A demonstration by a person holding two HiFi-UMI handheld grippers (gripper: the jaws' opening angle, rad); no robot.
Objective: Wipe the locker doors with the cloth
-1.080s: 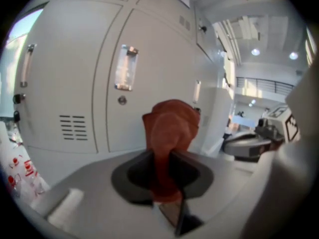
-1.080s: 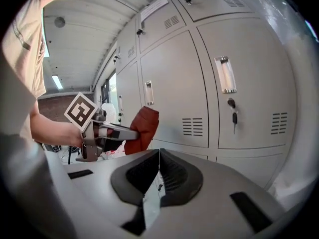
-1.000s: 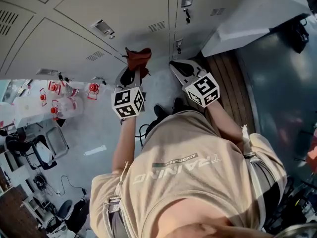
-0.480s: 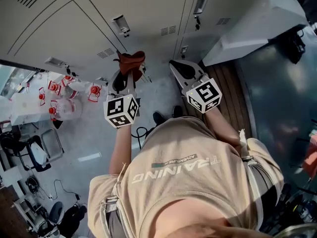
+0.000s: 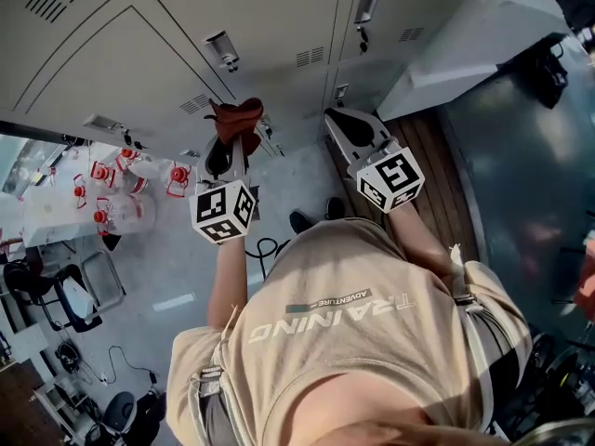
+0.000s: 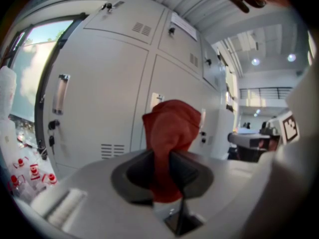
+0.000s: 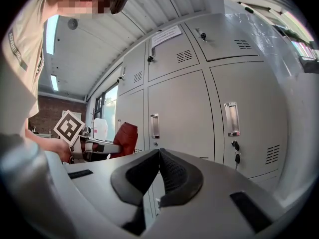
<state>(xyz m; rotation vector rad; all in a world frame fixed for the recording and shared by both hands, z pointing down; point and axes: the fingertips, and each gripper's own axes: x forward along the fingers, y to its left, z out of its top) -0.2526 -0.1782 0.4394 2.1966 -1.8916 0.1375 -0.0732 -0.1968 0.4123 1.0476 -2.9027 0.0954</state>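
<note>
A bunched red cloth (image 5: 235,121) (image 6: 171,133) sticks out from between the jaws of my left gripper (image 5: 230,147) (image 6: 163,164), which is shut on it. The cloth is raised close to the grey locker doors (image 5: 260,17) (image 6: 104,113); contact with the door cannot be told. My right gripper (image 5: 351,130) (image 7: 158,176) is held to the right of it, jaws pressed together with nothing between them, facing the lockers (image 7: 182,118). From the right gripper view the cloth (image 7: 125,138) and the left gripper show at the left.
Locker handles (image 5: 220,48) (image 7: 232,118), keys and vent slots stand out from the doors. A white table (image 5: 65,203) with red-capped bottles (image 5: 177,173) is at the left. A wooden bench (image 5: 437,170) and a white sloped unit (image 5: 474,40) lie to the right. Cables and chairs are on the floor.
The left gripper with the cloth has moved leftward along the lockers and a little higher on the door. The right gripper has barely shifted.
</note>
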